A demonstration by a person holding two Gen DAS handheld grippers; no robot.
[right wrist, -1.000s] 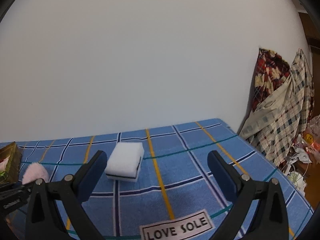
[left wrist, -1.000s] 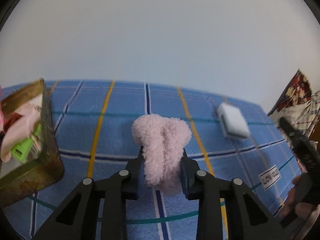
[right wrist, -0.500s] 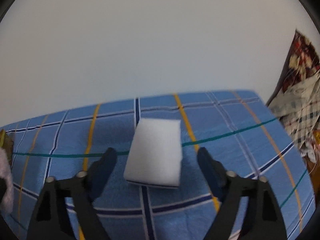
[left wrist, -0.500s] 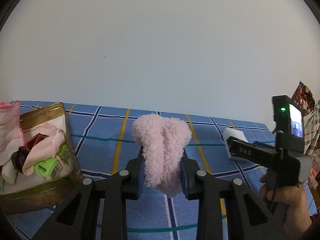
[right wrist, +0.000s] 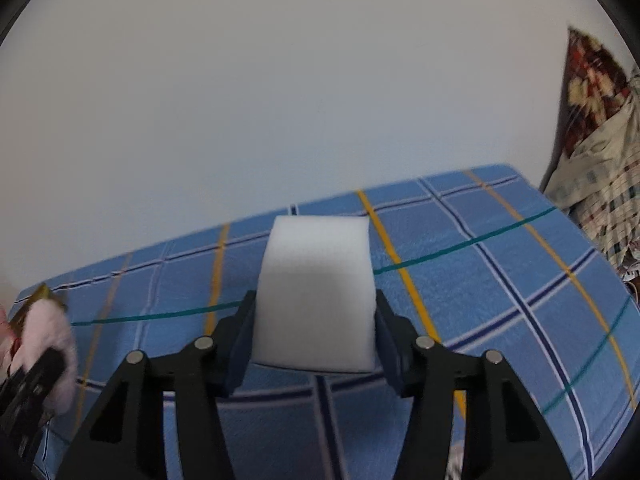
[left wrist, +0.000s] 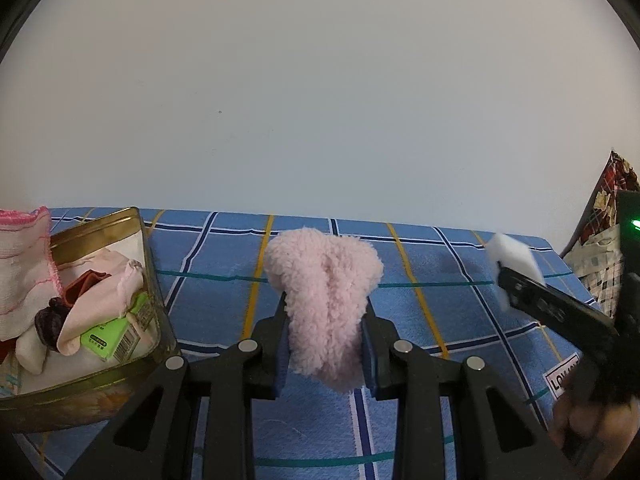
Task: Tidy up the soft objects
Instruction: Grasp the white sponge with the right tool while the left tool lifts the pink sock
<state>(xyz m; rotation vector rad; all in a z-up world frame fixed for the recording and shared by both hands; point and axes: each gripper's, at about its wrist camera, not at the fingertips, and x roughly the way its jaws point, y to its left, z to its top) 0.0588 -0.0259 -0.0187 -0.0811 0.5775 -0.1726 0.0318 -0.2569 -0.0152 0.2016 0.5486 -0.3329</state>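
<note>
My left gripper (left wrist: 323,344) is shut on a fluffy pink cloth (left wrist: 326,296) and holds it above the blue checked cloth (left wrist: 440,320). A gold tin (left wrist: 154,292) with soft items in it stands at the left, beside the gripper. My right gripper (right wrist: 314,340) is shut on a white sponge (right wrist: 316,296), which is lifted off the cloth. The sponge also shows at the right of the left wrist view (left wrist: 512,258). The pink cloth also shows at the left edge of the right wrist view (right wrist: 48,336).
A pink-trimmed white cloth (left wrist: 24,264) hangs over the tin's left side. A green packet (left wrist: 116,334) lies in the tin. A "LOVE SOLE" label (left wrist: 562,374) is on the cloth at the right. Patterned fabrics (right wrist: 600,128) hang beyond the table's right edge.
My right gripper has closed on the white sponge and lifted it. My left gripper, still holding the pink cloth, has moved nearer the tin.
</note>
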